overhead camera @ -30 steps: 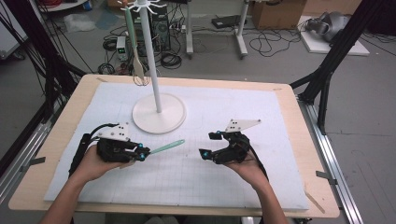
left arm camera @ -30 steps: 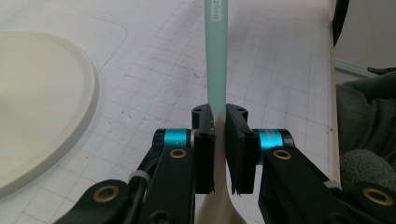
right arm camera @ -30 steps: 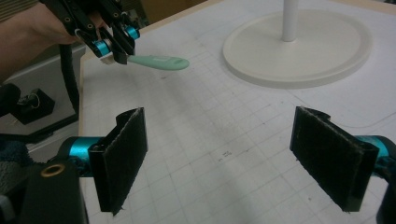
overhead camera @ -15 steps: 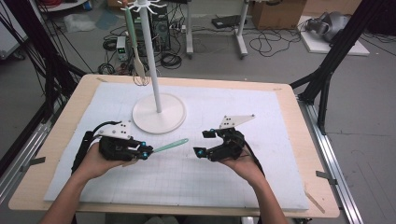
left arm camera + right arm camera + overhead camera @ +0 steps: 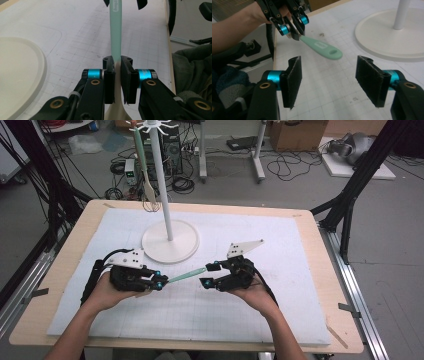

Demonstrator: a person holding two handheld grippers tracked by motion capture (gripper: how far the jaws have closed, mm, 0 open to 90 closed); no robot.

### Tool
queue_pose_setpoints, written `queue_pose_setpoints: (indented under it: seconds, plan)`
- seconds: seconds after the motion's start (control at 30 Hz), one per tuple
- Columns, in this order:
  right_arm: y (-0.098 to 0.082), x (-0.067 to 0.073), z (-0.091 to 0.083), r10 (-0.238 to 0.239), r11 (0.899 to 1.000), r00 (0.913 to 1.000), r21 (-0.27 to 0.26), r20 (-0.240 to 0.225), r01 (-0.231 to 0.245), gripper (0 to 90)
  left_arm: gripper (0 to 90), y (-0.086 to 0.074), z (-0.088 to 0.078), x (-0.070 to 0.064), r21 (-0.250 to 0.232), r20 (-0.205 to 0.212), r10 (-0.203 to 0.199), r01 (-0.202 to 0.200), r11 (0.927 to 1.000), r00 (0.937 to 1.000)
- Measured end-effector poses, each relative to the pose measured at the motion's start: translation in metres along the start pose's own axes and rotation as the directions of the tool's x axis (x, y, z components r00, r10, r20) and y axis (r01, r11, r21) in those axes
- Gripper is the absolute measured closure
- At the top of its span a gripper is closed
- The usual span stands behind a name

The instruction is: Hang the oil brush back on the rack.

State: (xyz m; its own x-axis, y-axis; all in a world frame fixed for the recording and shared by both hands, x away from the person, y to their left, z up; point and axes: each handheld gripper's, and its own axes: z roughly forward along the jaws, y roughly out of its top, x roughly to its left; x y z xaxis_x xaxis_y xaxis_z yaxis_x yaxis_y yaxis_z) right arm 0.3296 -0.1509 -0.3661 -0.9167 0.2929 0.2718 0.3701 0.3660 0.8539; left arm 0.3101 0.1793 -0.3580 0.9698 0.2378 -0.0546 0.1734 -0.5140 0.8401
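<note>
My left gripper (image 5: 159,283) is shut on a mint-green utensil handle (image 5: 186,275) and holds it just above the white mat, pointing right. In the left gripper view the jaws (image 5: 118,61) pinch the handle (image 5: 116,30) where it meets a cream head. My right gripper (image 5: 207,275) faces it from the right, and its jaws have just been closing. In the right gripper view the pads (image 5: 292,80) stand apart, with the handle's free end (image 5: 329,51) just ahead of the gap and untouched.
A white stand with a round base (image 5: 170,243) and a tall pole (image 5: 162,180) is behind the grippers; another utensil (image 5: 145,170) hangs from its top hooks. The white gridded mat (image 5: 280,270) covers the wooden table (image 5: 330,285). Cables and boxes lie on the floor beyond.
My right gripper has moved left up to the free end of the handle and its jaws have narrowed. The left gripper has kept its hold and stayed almost still.
</note>
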Motion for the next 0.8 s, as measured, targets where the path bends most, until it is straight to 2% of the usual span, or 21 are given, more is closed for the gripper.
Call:
queue_pose_setpoints:
  seconds: [0.43, 0.8]
  plan:
    - [0.008, -0.001, 0.012, 0.012, 0.999, 0.9970, 0.033, -0.076, -0.009, 61.2, 81.7, 0.004, 0.008, -0.002, 0.009, 0.015, 0.015, -0.015, 0.9998, 0.9998]
    - [0.006, -0.011, 0.011, 0.070, 0.998, 0.9883, 0.019, -0.136, -0.068, 69.7, 81.7, 0.003, 0.011, -0.002, 0.012, 0.014, 0.018, -0.018, 0.9998, 0.9997]
